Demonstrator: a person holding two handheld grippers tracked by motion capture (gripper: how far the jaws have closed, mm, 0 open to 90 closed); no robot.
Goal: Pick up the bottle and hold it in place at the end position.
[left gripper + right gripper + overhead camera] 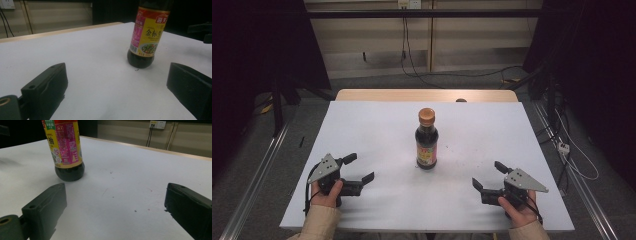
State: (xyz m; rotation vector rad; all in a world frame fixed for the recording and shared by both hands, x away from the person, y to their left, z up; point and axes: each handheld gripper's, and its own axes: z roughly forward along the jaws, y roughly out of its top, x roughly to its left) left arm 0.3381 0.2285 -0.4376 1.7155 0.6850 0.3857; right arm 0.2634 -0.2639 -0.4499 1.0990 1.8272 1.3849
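Soy sauce bottle stands upright at table centre, orange cap on, well apart from all edges. Dark liquid, yellow/pink label.

L gripper rests near the near-left corner, held by person's left hand; jaws spread wide, nothing btwn them, aimed toward bottle. R gripper near the near-right corner, in right hand; jaws likewise spread, empty.

Left gripper view: bottle ahead, to the right, clear of jaws. Right gripper view: bottle ahead-left, also untouched. Bottle sits btwn the two grippers, further from near edge than both.
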